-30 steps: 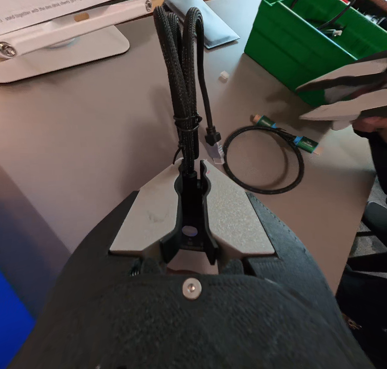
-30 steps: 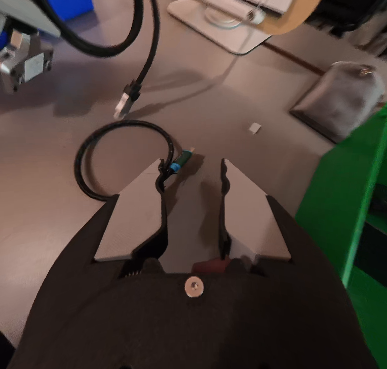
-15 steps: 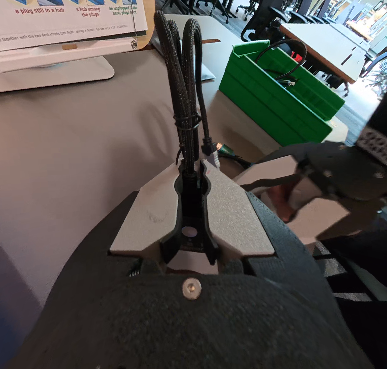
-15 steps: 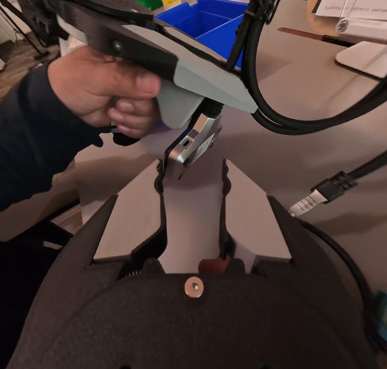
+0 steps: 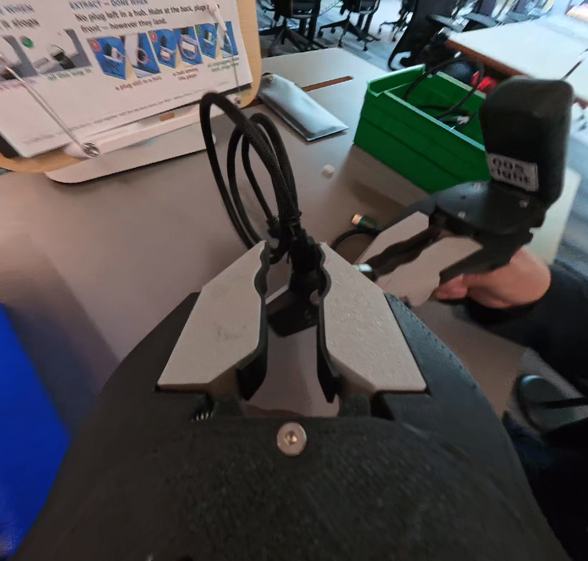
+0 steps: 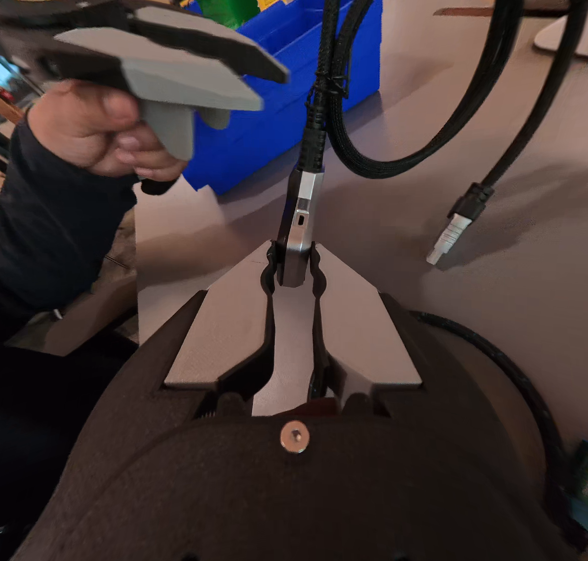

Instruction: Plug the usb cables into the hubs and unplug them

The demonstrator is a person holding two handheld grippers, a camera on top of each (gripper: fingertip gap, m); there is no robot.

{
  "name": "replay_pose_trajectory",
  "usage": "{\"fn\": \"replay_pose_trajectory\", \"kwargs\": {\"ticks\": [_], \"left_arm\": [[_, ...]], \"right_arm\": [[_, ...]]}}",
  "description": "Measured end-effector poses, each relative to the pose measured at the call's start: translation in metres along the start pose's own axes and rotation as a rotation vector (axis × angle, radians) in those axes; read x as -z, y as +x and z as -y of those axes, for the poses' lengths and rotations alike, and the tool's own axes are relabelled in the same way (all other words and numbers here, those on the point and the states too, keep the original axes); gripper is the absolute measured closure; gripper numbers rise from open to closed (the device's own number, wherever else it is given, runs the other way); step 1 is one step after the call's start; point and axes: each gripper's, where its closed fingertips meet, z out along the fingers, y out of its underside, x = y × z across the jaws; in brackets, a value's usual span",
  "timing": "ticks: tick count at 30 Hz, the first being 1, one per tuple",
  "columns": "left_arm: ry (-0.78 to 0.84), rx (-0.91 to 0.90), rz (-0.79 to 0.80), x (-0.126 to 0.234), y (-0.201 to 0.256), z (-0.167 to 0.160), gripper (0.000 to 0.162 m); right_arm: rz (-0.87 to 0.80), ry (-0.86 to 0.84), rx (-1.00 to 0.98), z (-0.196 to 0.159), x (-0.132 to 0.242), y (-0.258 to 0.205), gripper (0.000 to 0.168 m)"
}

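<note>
A silver and black hub (image 6: 296, 243) hangs from a tied bundle of black braided cable (image 6: 334, 53). My right gripper (image 6: 292, 253) is shut on the hub's lower end and holds it above the table. My left gripper (image 5: 292, 246) is open. The hub (image 5: 292, 310) and cable bundle (image 5: 254, 170) still stand between its fingers, leaning on the right one. In the right wrist view the left gripper (image 6: 273, 91) sits just left of the cable, held by a hand. The cable's loose plug (image 6: 448, 237) dangles to the right. The right gripper (image 5: 366, 259) shows in the left wrist view.
A blue bin (image 6: 286, 84) stands behind the hub. A green bin (image 5: 413, 145) with cables is at the far right. A sheet on a white stand (image 5: 127, 53), a grey pouch (image 5: 299, 113), a small white piece (image 5: 327, 170) and a second cable with green plugs (image 5: 366, 224) are on the grey table (image 5: 127, 243). About 8 centimetres separates my left fingertips from my right.
My right gripper has moved in under the left one and shut on the hub's end. My left gripper has opened off the hub, and the hub has tilted.
</note>
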Motion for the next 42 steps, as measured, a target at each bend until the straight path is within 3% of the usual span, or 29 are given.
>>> {"fn": "replay_pose_trajectory", "kwargs": {"ticks": [5, 11, 14, 17, 22, 26, 30, 33, 38, 40, 42], "left_arm": [[-0.016, -0.367, 0.106, 0.031, 0.014, -0.005, 0.118], [-0.066, -0.971, 0.327, 0.024, 0.02, -0.035, 0.091], [-0.03, -1.135, 0.423, 0.016, 0.015, -0.032, 0.092], [0.114, -1.254, 0.44, 0.013, 0.031, -0.013, 0.098], [0.346, -1.56, 0.467, 0.014, 0.071, 0.011, 0.128], [0.323, -1.637, 0.454, 0.011, 0.074, 0.014, 0.139], [0.091, -1.481, 0.34, -0.004, 0.062, -0.005, 0.142], [-0.014, -1.307, 0.358, -0.007, 0.044, -0.007, 0.141], [-0.023, -1.021, 0.375, 0.002, 0.02, 0.001, 0.141], [-0.015, -0.977, 0.401, 0.003, 0.012, 0.003, 0.141], [-0.007, -0.959, 0.437, 0.001, 0.005, 0.004, 0.141]], "right_arm": [[0.099, 0.069, -0.1, 0.014, 0.017, 0.003, 0.151], [0.337, 0.184, -0.325, 0.044, 0.045, -0.006, 0.151], [0.48, 0.174, -0.433, 0.047, 0.055, -0.017, 0.152], [0.586, 0.14, -0.521, 0.047, 0.061, -0.027, 0.151], [0.767, 0.086, -0.611, 0.049, 0.07, -0.048, 0.151], [0.819, 0.037, -0.633, 0.045, 0.07, -0.053, 0.149], [0.645, 0.043, -0.593, 0.042, 0.063, -0.025, 0.146], [0.455, 0.092, -0.506, 0.044, 0.071, 0.002, 0.154], [-0.088, 0.025, -0.261, 0.017, 0.111, 0.063, 0.138], [-0.322, -0.027, -0.183, -0.001, 0.134, 0.088, 0.132], [-0.451, -0.091, -0.142, -0.023, 0.147, 0.096, 0.128]]}}
